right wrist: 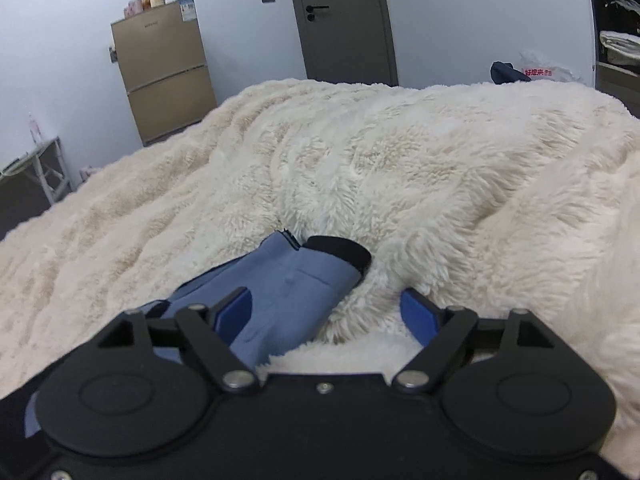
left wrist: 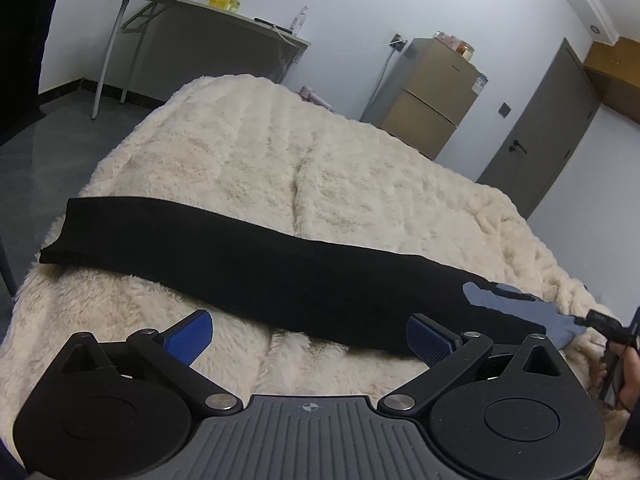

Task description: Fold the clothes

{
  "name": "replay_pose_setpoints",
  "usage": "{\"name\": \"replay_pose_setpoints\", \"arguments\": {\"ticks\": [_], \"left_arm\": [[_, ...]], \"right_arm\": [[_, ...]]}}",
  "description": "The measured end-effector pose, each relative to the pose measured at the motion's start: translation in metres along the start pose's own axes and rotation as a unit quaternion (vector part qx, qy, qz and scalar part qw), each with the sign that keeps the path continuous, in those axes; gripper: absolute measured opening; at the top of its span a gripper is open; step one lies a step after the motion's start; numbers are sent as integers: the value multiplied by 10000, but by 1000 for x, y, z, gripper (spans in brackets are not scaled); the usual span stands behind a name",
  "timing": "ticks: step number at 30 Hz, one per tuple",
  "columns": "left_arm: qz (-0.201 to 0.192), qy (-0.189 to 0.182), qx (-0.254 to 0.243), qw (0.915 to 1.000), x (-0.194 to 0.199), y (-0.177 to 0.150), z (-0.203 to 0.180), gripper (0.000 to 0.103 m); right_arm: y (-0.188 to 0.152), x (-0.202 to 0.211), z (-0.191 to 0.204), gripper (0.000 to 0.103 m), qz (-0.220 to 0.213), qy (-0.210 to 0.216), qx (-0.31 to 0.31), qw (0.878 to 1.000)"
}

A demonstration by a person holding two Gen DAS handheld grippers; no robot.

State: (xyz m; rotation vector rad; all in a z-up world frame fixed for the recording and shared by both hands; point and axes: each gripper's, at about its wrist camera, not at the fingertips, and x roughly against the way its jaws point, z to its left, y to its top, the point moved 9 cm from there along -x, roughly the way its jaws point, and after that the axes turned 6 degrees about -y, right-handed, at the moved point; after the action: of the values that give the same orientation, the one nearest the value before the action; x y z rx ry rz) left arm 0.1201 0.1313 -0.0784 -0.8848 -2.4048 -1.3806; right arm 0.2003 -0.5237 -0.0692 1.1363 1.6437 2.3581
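Lying across a fluffy cream blanket [left wrist: 248, 148] is a long black piece of clothing [left wrist: 240, 256], folded into a narrow strip that runs from the left edge of the bed toward the right. Its right end has a blue-grey part [left wrist: 516, 312] (the right wrist view shows this end up close, blue-grey with a black cuff at the tip). The left gripper [left wrist: 308, 336] sits just in front of the strip with its blue pads spread as wide as they go, and nothing is between them. The right gripper [right wrist: 326, 312] is partly open. Its left pad lies over the blue-grey cloth, its right pad is over the blanket, and it pinches nothing.
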Motion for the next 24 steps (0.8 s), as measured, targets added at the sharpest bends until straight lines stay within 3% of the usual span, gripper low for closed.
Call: {"name": "replay_pose_setpoints", "arguments": {"ticks": [4,10,17,21,24], "left_arm": [[39,-43,166,9998,0,1,4,103],[99,-19,273,9996,-2,1,6,103],[128,4,331,9994,-4,1,9,103],[172,17,337,9993,-6,-1,10,103],[181,-6,368,9992,-7,-1,10,103]], "right_arm": [[7,17,-10,68,-1,498,-795,9956],[5,-2,-17,69,542,519,-1193,9900],[12,-37,4,65,720,901,-1273,9851],[11,-50,8,25,815,1053,-1486,9799],[12,-54,21,25,888,1232,-1151,9817]]}}
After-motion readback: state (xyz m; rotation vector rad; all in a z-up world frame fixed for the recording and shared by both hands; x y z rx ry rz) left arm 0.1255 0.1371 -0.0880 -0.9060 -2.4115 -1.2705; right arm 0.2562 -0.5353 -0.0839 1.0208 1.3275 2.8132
